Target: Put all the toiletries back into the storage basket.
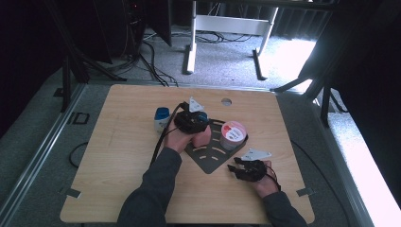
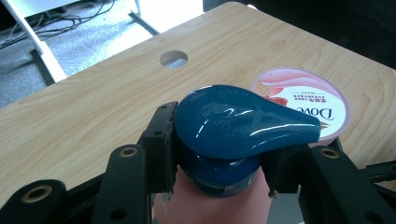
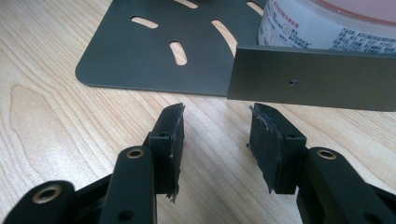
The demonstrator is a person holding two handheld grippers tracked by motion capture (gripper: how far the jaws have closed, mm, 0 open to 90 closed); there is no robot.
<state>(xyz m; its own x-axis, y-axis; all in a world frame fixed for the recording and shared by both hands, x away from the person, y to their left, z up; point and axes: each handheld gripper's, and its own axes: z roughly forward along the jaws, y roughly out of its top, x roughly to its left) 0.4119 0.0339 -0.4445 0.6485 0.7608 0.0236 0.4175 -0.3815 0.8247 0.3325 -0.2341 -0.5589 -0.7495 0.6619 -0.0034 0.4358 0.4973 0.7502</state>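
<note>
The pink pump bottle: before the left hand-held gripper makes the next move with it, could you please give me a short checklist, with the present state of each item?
1. Left hand-held gripper is closed on the blue pump head of the pink bottle: ok, a pad presses on each side.
2. Bottle is upright over the dark metal plate: ok.
3. Whether the bottle's base rests on the plate: cannot tell, the base is hidden.
4. Space to the cream jar: not ok, the jar stands close beside the bottle.
5. Right hand-held gripper is empty: ok, jaws open over the table, near the plate's upright edge.
6. Second blue-capped bottle is out of the way: ok, it stands apart on the left.
</note>
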